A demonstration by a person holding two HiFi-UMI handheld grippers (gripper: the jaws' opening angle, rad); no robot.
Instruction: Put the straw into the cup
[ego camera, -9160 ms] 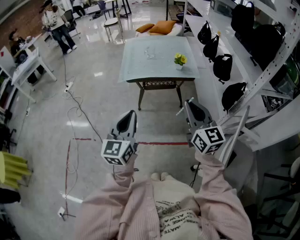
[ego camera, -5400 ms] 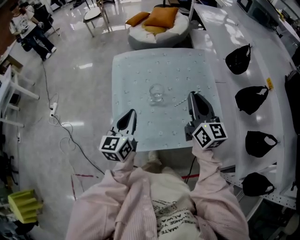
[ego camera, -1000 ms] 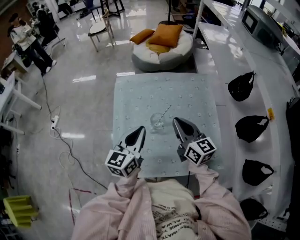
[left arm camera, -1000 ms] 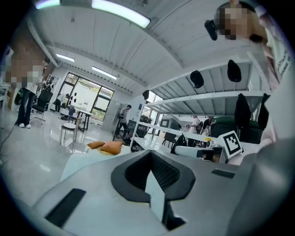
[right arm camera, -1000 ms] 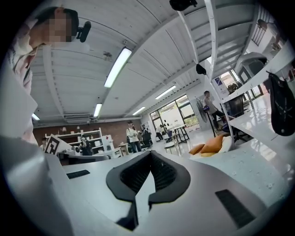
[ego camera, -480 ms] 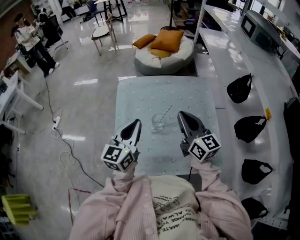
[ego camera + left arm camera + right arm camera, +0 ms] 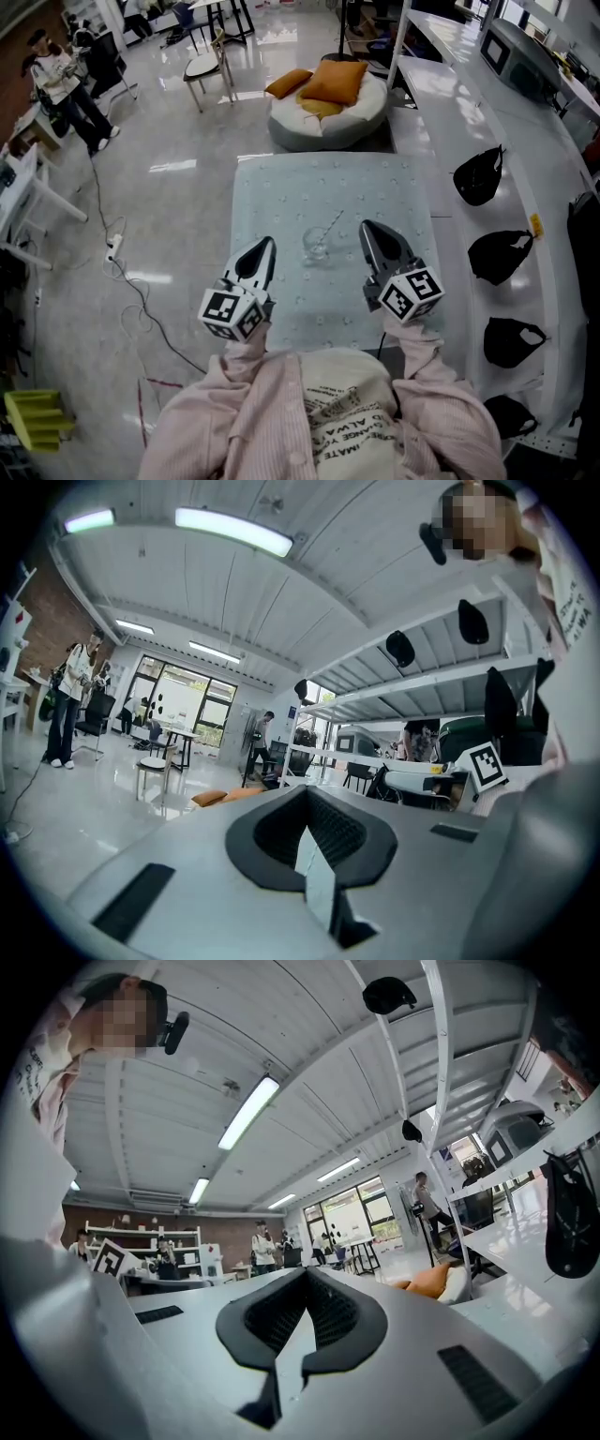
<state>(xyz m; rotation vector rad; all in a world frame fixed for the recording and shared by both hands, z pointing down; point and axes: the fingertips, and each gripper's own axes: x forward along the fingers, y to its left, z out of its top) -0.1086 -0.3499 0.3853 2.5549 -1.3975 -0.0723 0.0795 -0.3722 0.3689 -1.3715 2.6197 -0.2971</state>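
In the head view a clear cup (image 7: 314, 247) stands near the middle of the pale glass table (image 7: 398, 187). The thin straw (image 7: 331, 225) stands in the cup and leans toward the far right. My left gripper (image 7: 262, 247) hovers to the cup's left, apart from it, jaws shut and empty. My right gripper (image 7: 371, 231) hovers to the cup's right, also shut on nothing. Both gripper views look level across the room. They show closed jaws, the left gripper (image 7: 312, 860) and the right gripper (image 7: 284, 1358), and neither cup nor straw.
A round beanbag with orange cushions (image 7: 326, 101) sits beyond the table. Along the right runs a white shelf unit with black bags (image 7: 480, 176). A cable (image 7: 120, 272) trails over the floor at left. A chair (image 7: 208, 64) and people (image 7: 58, 80) are farther off.
Seconds ago the straw lay on the table right of the cup; it now stands in the cup. Over the last second both grippers drew back from the cup and rose a little.
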